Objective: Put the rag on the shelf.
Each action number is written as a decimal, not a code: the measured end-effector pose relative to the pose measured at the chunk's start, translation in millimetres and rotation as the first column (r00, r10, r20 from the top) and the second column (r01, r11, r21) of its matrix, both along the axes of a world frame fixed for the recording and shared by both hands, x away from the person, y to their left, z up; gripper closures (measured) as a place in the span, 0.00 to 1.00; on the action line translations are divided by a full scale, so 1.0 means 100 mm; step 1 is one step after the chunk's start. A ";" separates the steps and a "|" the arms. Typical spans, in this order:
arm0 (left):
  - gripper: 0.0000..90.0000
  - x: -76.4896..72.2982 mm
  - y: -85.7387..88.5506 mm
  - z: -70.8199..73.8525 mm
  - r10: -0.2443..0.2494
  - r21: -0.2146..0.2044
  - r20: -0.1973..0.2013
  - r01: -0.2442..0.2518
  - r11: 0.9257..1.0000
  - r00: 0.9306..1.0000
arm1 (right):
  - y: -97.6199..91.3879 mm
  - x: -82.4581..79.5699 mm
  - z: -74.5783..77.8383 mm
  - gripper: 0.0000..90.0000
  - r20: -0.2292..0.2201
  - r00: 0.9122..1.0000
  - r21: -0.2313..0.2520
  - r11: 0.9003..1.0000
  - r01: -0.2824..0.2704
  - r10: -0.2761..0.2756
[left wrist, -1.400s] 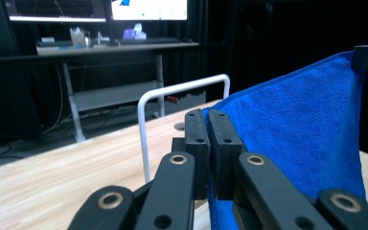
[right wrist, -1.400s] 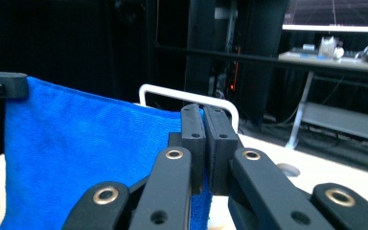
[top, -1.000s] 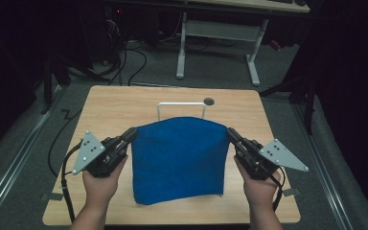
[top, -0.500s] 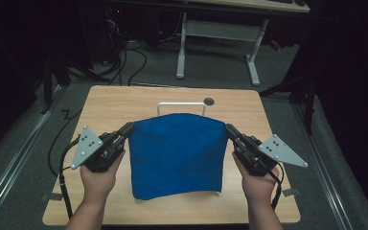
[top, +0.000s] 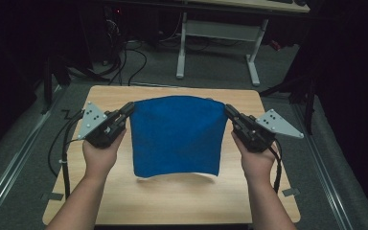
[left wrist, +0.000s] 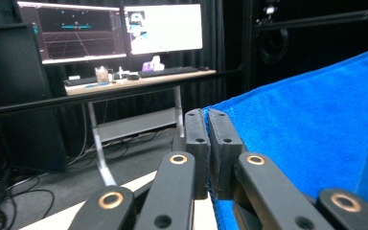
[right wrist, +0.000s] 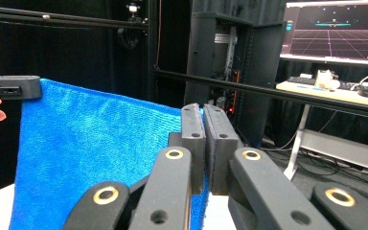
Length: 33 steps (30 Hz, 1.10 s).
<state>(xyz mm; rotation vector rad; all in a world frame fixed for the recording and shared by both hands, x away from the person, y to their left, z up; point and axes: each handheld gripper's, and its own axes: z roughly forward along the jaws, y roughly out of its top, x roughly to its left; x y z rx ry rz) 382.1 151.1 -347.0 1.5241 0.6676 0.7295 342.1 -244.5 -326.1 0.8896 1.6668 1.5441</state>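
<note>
A blue cloth [top: 177, 134] hangs spread between my two grippers above the wooden table [top: 172, 201], its lower edge just over the tabletop. My left gripper [top: 130, 108] is shut on the cloth's upper left corner. My right gripper [top: 228, 110] is shut on the upper right corner. In the left gripper view the jaws are pressed together at the left gripper [left wrist: 207, 114] with the blue cloth [left wrist: 311, 139] running off to the right. In the right gripper view the right gripper [right wrist: 203, 109] pinches the cloth [right wrist: 96, 153], and the other gripper holds the far corner at the left.
A desk with monitors [left wrist: 110, 28] stands beyond the table, its white legs [top: 182, 48] showing in the high view. Cables [top: 64, 143] trail off the table's left side. Dark floor surrounds the table.
Both grippers have lifted the cloth and carried it away from me, toward the table's far side; it now hangs higher and hides the white frame and the dark disc.
</note>
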 end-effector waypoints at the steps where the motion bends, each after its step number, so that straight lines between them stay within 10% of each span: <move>1: 0.98 0.04 0.00 0.01 0.004 0.003 -0.002 -0.004 1.000 1.000 | 0.00 0.06 0.03 0.99 -0.003 1.000 -0.012 1.000 0.008 -0.008; 33: 0.98 1.30 -0.21 0.34 0.175 0.138 -0.076 -0.163 0.977 0.982 | -0.06 1.31 0.26 0.99 -0.094 0.982 -0.070 0.985 0.156 -0.163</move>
